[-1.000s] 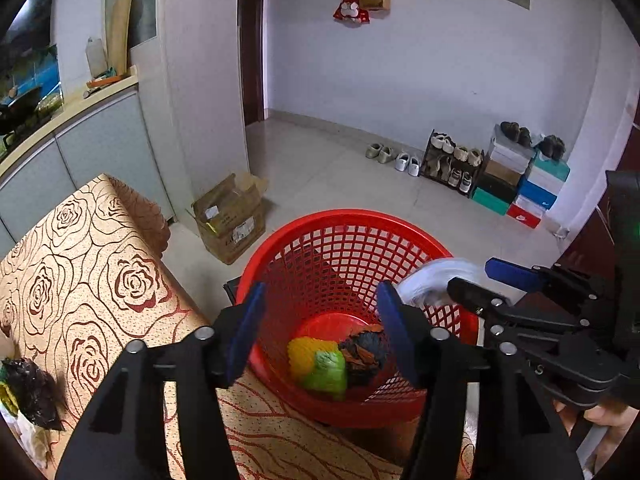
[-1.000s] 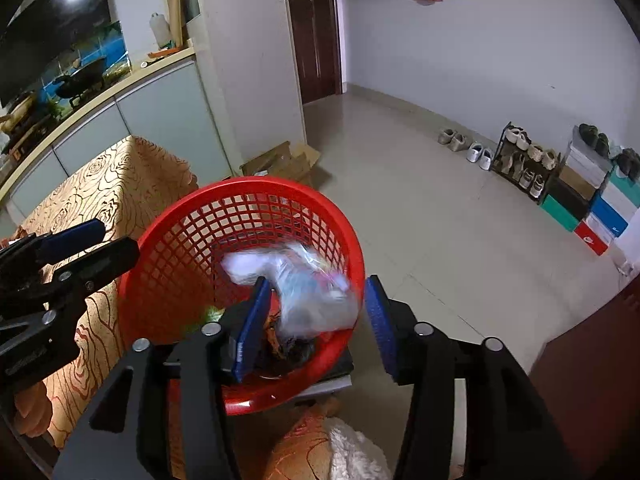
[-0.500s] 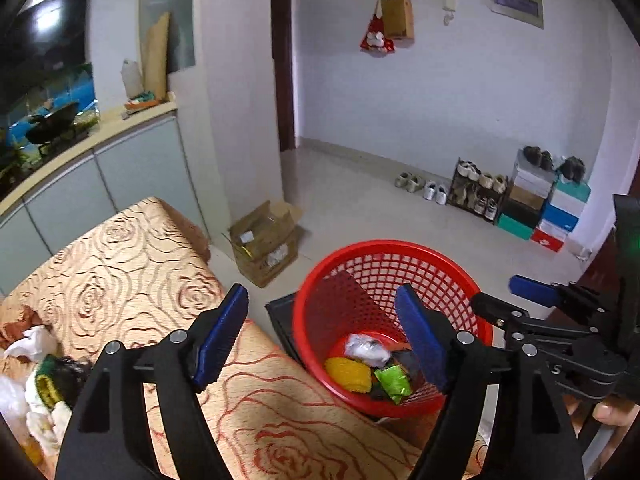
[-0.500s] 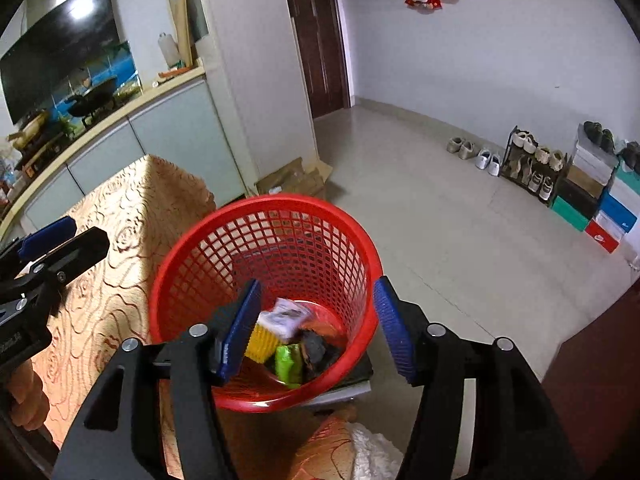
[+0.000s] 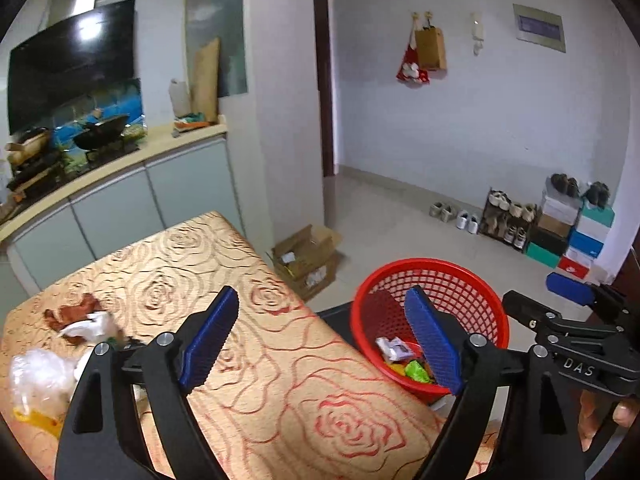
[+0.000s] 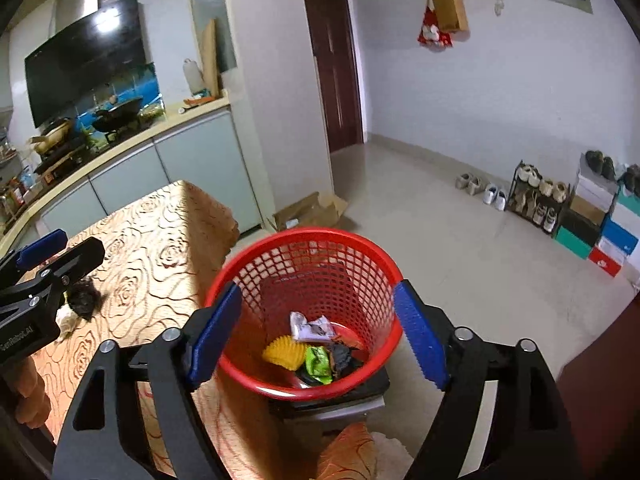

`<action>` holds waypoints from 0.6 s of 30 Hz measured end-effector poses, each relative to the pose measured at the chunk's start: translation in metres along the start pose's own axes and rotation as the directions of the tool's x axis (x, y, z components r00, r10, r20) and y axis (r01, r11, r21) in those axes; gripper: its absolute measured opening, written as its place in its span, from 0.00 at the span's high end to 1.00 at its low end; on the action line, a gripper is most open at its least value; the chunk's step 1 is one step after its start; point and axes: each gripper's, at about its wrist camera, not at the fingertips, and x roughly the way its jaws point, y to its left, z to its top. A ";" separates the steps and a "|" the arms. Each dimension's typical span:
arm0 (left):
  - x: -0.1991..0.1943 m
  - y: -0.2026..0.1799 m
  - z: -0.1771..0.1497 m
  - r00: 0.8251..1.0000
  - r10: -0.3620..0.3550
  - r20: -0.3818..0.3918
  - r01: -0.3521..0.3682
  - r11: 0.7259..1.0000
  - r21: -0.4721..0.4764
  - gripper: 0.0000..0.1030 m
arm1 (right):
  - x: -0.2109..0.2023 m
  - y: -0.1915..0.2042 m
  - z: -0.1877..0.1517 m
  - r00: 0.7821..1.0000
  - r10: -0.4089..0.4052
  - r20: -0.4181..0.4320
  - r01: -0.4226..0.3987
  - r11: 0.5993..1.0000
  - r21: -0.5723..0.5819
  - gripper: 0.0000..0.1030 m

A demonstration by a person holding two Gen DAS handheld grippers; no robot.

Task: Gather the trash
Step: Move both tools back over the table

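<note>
My right hand-held gripper (image 6: pixel 316 336) is wide open and holds nothing. It hangs right above the red basket (image 6: pixel 308 256), which sits on a dark stool just beside the bench (image 5: pixel 280 368). Down in the basket I can see a white wrapper (image 6: pixel 310 326), a yellow bumpy thing (image 6: pixel 282 354), a green wrapper (image 6: pixel 318 362) and something dark.

My left hand-held gripper (image 5: pixel 320 340) is wide open too, with nothing in it. It points out over the bench with the rose cloth. The basket shows just behind its right finger.

I think the next job is to go get more trash. There is more of it at the far left end of the bench: a crumpled white paper (image 5: pixel 86 326), a brown scrap (image 5: pixel 70 312) beside it, and a clear plastic bag (image 5: pixel 38 376) nearer the edge. From the right camera I also see a dark clump (image 6: pixel 82 298) on the cloth.

To do this well, I would turn my left gripper toward that pile and pick one piece only. I would come down from above so one finger goes on each side of the paper. I would squeeze it in the middle, because soft paper can slip out. I would try not to pinch the cloth, or it may pull up with the trash. Then I would lift it high enough to clear the red rim before I let go.
</note>
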 end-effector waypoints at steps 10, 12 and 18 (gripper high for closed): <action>-0.035 0.027 -0.010 0.998 0.055 0.031 -0.053 0.997 -0.053 0.17 | -0.020 0.024 -0.001 0.999 0.037 0.031 -0.036 0.999 -0.031 0.23; -0.040 0.033 -0.013 0.997 0.065 0.033 -0.062 0.996 -0.066 0.17 | -0.022 0.028 -0.002 0.998 0.044 0.035 -0.042 0.998 -0.036 0.22; -0.052 0.053 -0.020 0.993 0.115 0.037 -0.111 0.989 -0.098 0.17 | -0.027 0.043 -0.003 0.996 0.071 0.045 -0.069 0.996 -0.051 0.22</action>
